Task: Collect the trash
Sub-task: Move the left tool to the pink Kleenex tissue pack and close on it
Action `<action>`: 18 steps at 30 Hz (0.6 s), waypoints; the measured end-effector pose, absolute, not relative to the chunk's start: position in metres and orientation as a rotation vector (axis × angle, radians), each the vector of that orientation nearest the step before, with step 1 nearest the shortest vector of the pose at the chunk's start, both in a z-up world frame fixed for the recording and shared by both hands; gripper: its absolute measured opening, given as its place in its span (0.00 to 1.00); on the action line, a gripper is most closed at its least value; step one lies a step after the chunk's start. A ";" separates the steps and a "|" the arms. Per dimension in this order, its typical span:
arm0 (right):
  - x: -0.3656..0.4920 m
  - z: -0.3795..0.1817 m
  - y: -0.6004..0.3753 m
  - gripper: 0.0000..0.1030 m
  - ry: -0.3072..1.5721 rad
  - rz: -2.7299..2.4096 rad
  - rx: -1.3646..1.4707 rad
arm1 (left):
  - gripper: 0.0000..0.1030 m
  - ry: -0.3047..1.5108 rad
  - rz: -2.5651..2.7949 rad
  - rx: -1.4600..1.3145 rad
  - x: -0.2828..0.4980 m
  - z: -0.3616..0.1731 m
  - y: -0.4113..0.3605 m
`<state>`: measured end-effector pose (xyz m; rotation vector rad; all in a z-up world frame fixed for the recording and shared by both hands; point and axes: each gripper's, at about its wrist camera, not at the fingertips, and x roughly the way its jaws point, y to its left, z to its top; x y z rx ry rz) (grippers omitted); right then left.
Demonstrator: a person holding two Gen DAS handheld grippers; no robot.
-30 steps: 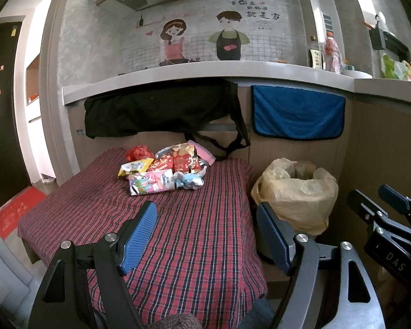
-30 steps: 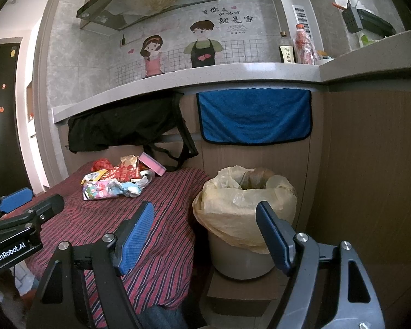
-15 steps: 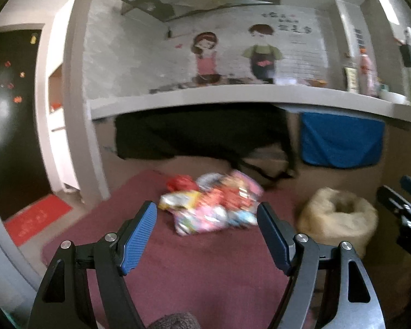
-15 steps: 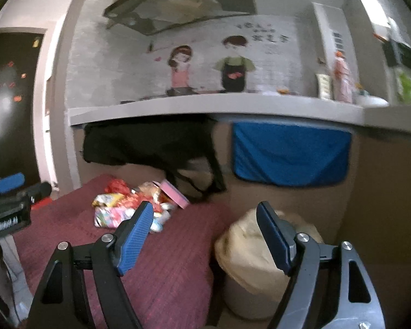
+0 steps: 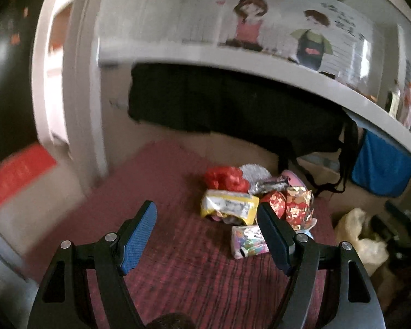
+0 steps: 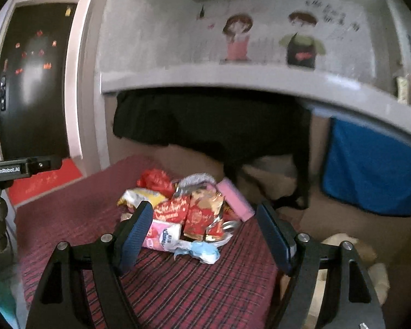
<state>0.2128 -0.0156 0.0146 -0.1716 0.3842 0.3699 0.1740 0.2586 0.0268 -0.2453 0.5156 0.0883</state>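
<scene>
Counter [image 6: 178, 288]: covered with a red plaid cloth, it fills the lower middle of both wrist views and carries all the trash.
Black bag [image 6: 205, 120]: hangs from the grey ledge behind the counter, its straps trailing down toward the pile.
Blue towel [image 6: 370, 172]: hangs from the same ledge, to the right of the black bag.
Bin liner [image 5: 361, 235]: a pale yellow plastic bag, off the counter's right edge and lower than the cloth (blurred in both views, so the bin under it cannot be made out).
Trash pile [image 6: 189, 208]: a heap of snack wrappers near the back middle of the counter, well apart from the bin liner.
Left claw [image 5: 207, 240]: spread wide and holding nothing, it hangs above the cloth just short of the pile; its right finger overlaps the near wrappers in the picture, though whether it touches them cannot be told.
Right claw [image 6: 204, 240]: also spread wide and empty, framing the pile's near side from above.
Yellow packet [image 5: 228, 207]: lies at the pile's left front, just below a crumpled red wrapper [image 5: 224, 178].
Pink box [image 6: 234, 198]: tilted at the pile's right rear.
Light-blue wrapper [image 6: 202, 250]: nearest piece, on the cloth between the right claw's fingers.
</scene>
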 end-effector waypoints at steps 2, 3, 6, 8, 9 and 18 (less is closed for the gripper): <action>0.232 0.001 -0.012 0.73 0.426 0.378 -0.181 | 0.73 0.520 0.084 -0.264 0.188 0.010 0.265; 0.241 -0.007 -0.010 0.73 0.451 0.378 -0.186 | 0.73 0.520 0.088 -0.259 0.194 0.001 0.266; 0.262 -0.026 -0.007 0.72 0.505 0.364 -0.197 | 0.73 0.551 0.067 -0.276 0.211 -0.025 0.265; 0.277 -0.037 -0.005 0.72 0.535 0.357 -0.197 | 0.73 0.597 0.012 -0.298 0.224 -0.041 0.257; 0.284 -0.040 -0.004 0.72 0.546 0.356 -0.195 | 0.73 0.621 -0.022 -0.299 0.230 -0.048 0.252; 0.346 -0.057 0.011 0.71 0.596 0.343 -0.199 | 0.73 0.700 -0.087 -0.315 0.250 -0.075 0.236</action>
